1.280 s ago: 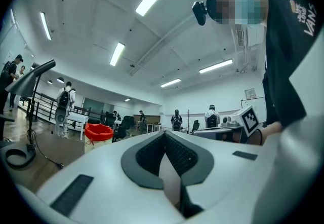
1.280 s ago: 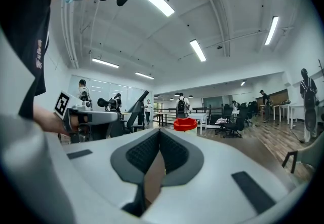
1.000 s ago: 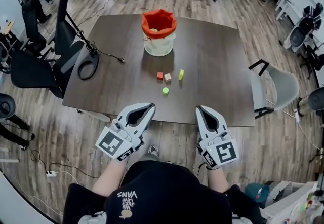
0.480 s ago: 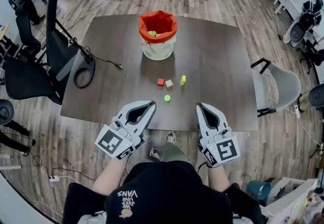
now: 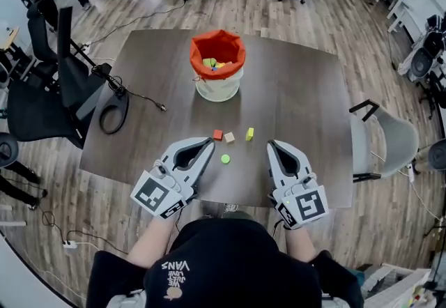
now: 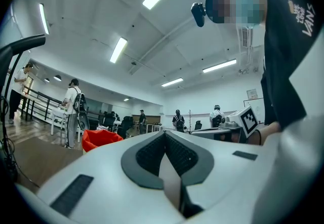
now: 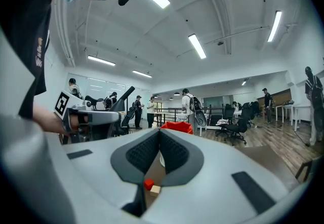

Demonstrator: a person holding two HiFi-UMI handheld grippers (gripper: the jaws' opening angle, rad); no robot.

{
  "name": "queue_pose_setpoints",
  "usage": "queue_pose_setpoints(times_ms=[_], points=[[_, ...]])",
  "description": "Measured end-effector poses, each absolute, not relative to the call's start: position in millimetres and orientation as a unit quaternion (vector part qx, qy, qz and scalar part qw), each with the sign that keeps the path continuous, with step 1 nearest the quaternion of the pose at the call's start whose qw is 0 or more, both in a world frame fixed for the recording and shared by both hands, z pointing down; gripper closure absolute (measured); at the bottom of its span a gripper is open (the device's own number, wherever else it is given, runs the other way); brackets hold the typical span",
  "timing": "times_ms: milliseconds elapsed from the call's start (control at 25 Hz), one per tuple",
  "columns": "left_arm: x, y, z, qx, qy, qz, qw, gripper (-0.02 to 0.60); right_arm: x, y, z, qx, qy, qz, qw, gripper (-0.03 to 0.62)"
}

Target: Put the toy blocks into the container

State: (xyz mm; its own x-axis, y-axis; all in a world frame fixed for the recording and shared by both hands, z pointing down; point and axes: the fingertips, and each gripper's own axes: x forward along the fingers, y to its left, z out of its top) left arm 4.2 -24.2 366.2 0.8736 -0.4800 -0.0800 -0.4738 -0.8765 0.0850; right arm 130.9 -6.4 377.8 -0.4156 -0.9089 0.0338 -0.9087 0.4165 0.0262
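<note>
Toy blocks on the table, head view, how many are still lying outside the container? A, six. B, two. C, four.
C: a red block, a tan block, a yellow block and a green block lie loose on the table, on the near side of the container.

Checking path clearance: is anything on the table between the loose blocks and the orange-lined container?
Nothing visible does: bare tabletop separates the red block, tan block, yellow block and green block from the container.
</note>
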Motion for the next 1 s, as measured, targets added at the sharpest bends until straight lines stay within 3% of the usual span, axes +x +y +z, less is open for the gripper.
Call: queue_pose_setpoints(times_ms=[1000], points=[[11,-94,365,0.969,-0.239,-0.043,0.036,0.571,124,-88,384,0.536,-0.844,0.004,0.021,0.576]])
